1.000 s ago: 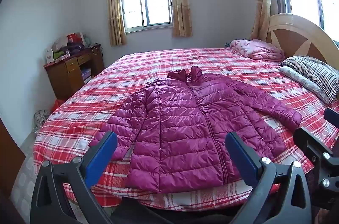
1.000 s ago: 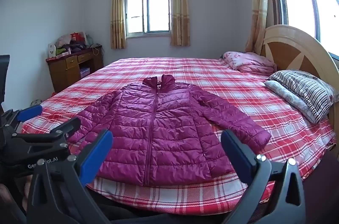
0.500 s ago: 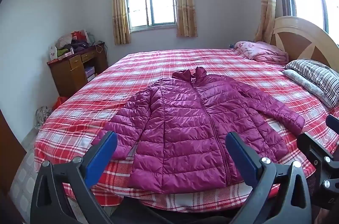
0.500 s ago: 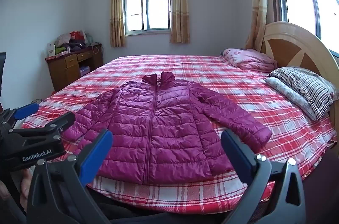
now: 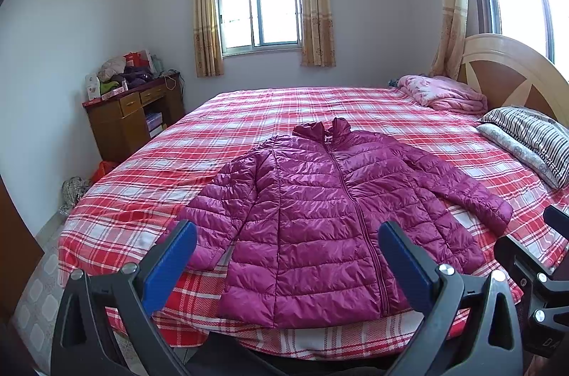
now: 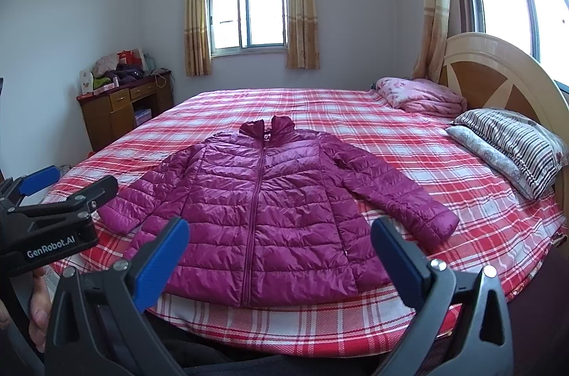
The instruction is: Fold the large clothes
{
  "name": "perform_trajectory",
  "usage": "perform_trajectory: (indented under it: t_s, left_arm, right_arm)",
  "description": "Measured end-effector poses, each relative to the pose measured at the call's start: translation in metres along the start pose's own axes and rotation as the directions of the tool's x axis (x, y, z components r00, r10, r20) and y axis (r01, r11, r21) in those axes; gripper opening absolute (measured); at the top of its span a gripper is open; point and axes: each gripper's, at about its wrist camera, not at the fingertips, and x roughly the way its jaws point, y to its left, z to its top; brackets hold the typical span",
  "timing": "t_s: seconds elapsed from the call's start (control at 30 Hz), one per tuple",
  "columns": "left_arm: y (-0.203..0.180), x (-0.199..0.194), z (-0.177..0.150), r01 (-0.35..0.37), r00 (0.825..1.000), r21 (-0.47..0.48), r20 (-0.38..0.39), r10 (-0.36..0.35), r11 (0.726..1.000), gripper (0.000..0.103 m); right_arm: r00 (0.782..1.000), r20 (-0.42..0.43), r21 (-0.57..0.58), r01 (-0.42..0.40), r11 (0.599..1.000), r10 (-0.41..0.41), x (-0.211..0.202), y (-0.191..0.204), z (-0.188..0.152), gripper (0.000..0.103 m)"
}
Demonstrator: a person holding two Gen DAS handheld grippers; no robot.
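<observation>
A magenta puffer jacket (image 5: 330,208) lies flat and zipped on the red plaid bed (image 5: 249,112), its hem at the near edge and both sleeves spread. The left tool (image 5: 286,264) and the right tool (image 6: 279,260) hover apart before it, each spread wide and holding nothing. Striped pillows (image 6: 512,144) rest by the headboard.

One magenta quilted jacket (image 6: 263,212) is laid on one bed (image 6: 444,162). Two pillows are stacked by the headboard: one striped pillow (image 6: 512,141) and one pale patterned pillow (image 6: 480,148). One pink blanket (image 6: 419,95) is seen, and one wooden table (image 6: 117,112). Two windows are counted, and two tools: left tool (image 5: 286,258), right tool (image 6: 279,255).
</observation>
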Motion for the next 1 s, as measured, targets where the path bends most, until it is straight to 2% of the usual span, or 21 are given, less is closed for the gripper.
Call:
perform_trajectory:
  t_s: [1.0]
  left_arm:
    - [-0.0010,0.0016,-0.0025,-0.008,1.000,0.002,0.006,0.008,1.000,0.102]
  right_arm:
    - [1.000,-0.007,0.008,-0.001,1.000,0.001,0.0029,-0.0021,-0.0024,0.103]
